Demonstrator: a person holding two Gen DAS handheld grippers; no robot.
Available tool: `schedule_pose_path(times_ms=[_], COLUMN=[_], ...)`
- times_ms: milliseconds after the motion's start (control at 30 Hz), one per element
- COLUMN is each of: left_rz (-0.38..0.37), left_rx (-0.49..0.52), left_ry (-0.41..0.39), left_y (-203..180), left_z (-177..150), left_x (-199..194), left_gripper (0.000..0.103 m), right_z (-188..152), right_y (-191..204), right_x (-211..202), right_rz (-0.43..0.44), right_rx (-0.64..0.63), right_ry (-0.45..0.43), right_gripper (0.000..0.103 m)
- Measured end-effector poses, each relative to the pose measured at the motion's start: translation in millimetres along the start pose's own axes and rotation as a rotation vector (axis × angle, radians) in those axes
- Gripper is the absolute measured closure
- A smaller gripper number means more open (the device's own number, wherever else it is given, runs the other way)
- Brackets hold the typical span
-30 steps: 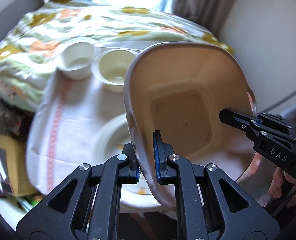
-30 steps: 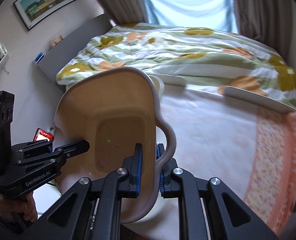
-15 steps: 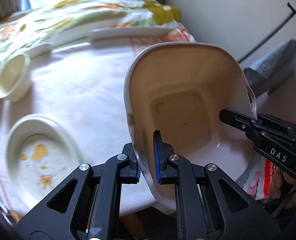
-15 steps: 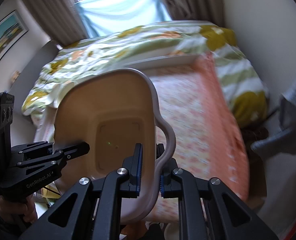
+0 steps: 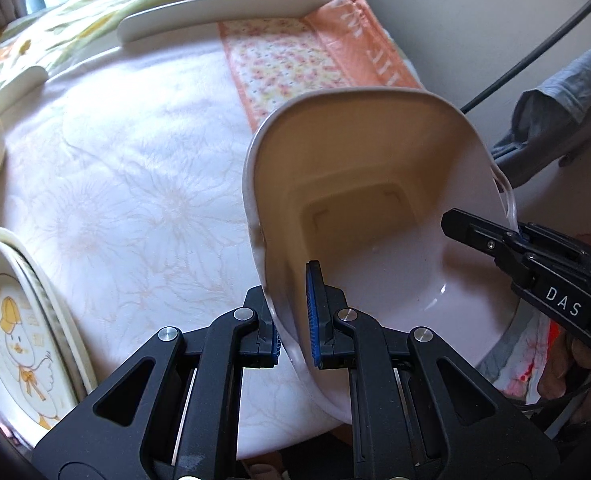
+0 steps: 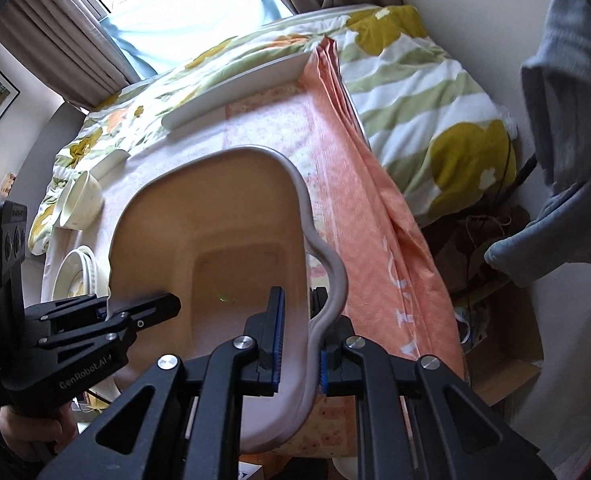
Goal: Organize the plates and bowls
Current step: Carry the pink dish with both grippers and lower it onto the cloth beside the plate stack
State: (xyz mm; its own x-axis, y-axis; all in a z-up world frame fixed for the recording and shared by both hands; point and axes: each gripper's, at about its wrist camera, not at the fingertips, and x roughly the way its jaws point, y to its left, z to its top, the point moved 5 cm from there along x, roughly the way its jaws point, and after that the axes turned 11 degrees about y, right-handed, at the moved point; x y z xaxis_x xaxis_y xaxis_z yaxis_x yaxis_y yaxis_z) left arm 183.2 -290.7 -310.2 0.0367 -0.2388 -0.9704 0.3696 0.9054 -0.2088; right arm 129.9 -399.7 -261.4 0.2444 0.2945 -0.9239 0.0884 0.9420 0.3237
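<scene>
A large square-bottomed basin (image 5: pixel 375 200), pale with a grey rolled rim, hangs in the air over the near right part of the tabletop (image 5: pixel 135 168), tilted so its open mouth faces both cameras. The left claw (image 5: pixel 295 312) is clamped on the basin's left wall, one blue pad inside and one outside; the right claw (image 6: pixel 299 336) is clamped likewise on the opposite wall, just below the wavy handle lip. Step in hand, as judged: a two-handed carry of the basin toward a setting-down place on the cloth-covered tabletop. The next move calls for levelling the basin, lowering both sides together until its base rests flat, and only then releasing the two claws.

Around it: a stack of cartoon-printed plates (image 5: pixel 19 320) lies at the near left edge, well apart from the basin. Small cream bowls (image 6: pixel 79 204) lie on their sides at the far left. A long shallow white tray (image 5: pixel 215 12) sits along the far edge against a flowered quilt (image 6: pixel 415 92). The cloth's orange floral border (image 5: pixel 295 64) lies beneath and beyond the basin. Nothing appears to stand on the cloth directly below, though the basin hides that patch. The tabletop's right edge is close, so a misplaced base could overhang.
</scene>
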Motion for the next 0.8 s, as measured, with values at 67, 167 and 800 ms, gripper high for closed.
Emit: schedule_pose_path(times_ms=[67,167,800], left_rz=[0.017,0.037,0.108], left_rx=[-0.007,-0.018,-0.03], left_ry=[-0.003,0.003,-0.024], left_y=[3,10,20], left_z=[1,1,0], left_x=[1,2,-2], left_gripper=[0.094,0.094,0.01], right_z=[0,2,3], right_y=[2,4,7], right_x=[6,15,27], right_rz=[0.011,0.025,0.037], right_rx=[-0.007,-0.016,0.026], right_ry=[0.006,0.01,0.02], right_gripper=[0.09,0.09,0.079])
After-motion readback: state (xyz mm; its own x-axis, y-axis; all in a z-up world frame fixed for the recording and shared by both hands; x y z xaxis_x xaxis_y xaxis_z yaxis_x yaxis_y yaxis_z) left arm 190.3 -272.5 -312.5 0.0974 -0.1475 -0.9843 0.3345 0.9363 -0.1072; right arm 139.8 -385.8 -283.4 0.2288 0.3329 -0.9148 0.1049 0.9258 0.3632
